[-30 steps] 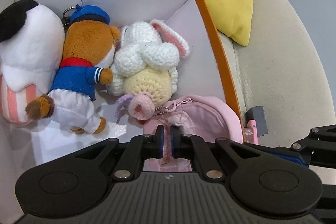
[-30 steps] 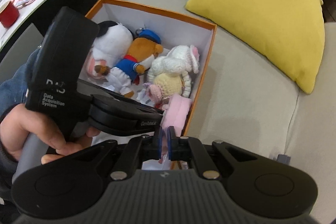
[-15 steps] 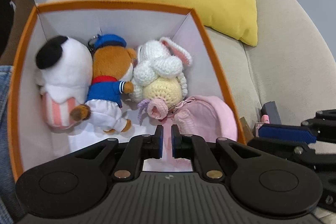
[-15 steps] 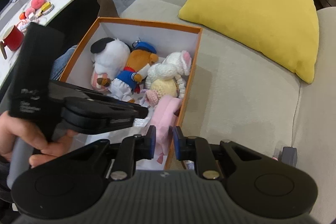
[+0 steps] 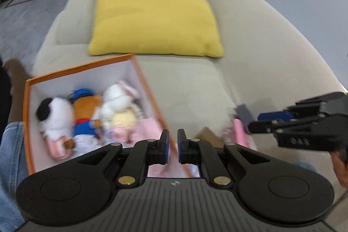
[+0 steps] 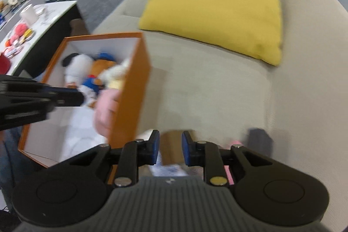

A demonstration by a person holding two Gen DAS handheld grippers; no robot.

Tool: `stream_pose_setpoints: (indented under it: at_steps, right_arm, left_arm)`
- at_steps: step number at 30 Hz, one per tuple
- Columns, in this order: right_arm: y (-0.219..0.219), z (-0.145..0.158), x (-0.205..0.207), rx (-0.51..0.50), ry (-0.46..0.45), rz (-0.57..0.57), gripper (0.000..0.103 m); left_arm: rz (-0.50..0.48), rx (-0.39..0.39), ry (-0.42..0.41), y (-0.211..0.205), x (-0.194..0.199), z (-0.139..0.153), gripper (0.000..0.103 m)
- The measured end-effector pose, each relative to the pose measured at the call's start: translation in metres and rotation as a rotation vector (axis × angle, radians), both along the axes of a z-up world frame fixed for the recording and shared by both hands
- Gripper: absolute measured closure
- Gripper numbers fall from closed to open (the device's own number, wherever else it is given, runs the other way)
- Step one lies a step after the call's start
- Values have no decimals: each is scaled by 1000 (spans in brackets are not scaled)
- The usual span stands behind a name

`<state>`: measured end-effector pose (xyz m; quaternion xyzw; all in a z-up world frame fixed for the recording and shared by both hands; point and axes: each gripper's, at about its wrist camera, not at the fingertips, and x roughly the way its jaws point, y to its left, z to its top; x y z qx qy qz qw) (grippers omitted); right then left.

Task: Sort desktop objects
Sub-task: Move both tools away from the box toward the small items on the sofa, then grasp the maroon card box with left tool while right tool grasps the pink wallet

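Note:
An orange box [image 5: 26,119] with white inside walls sits on the beige sofa and holds several plush toys: a black-and-white one [image 5: 55,114], a brown bear in blue [image 5: 84,110], a white crocheted rabbit [image 5: 117,105] and a pink plush [image 5: 148,129]. The box also shows in the right wrist view [image 6: 134,88]. My left gripper [image 5: 171,144] hangs above the box's right rim, jaws slightly apart and empty. My right gripper [image 6: 170,149] is open and empty over small items [image 6: 174,145] on the sofa right of the box. Both views are blurred.
A yellow cushion [image 5: 152,12] leans on the sofa back behind the box. A dark small block [image 5: 244,114] and a pink item [image 5: 238,132] lie on the seat to the right. A side table with a white cup [image 6: 28,13] stands at far left.
Both grippers have pulled back and up from the box. My left gripper has let go of the pink plush, which lies in the box. My right jaws have opened wider.

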<state>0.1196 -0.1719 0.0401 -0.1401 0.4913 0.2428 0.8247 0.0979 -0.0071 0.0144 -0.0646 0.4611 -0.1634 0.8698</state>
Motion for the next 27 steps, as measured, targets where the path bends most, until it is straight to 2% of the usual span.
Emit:
stream_pose_setpoints:
  at_steps: [3,8,9,13,16,18,22,23,27]
  right_arm:
    - [-33,-9,6,-18,7,-55,71]
    - [-80,-32,16,-36,55,-143,71]
    - [-88,-36,18,-32,67,-153,71]
    - [-105,-59,19,1,124,-149,65]
    - [-98,-80,16,-4,154,-61,56]
    - [-89,-91,13,-20,164,31,52]
    - [-76,-101,13,-74,148,206,51]
    - [-74,-102,13,-90,135,240,51]
    - [-68,-116,15,-174,112,354,50]
  left_arm:
    - [-59,3,4,-27,1,-4,91]
    - [-138,2,48,-71,8,-27,88]
    - [-154,2,62,-80,8,-32,84]
    - [-216,42,122,-110,8,-56,83]
    - [-271,69,157,-123,1,-72,81]
    - [-301,91,164,-128,-5,-81,76]
    - [-326,71,184,-133,-8,-94,62]
    - [-325,63,189,-135,-7,-97,54]
    - [-302,51,197,-138,-4,-107,52]
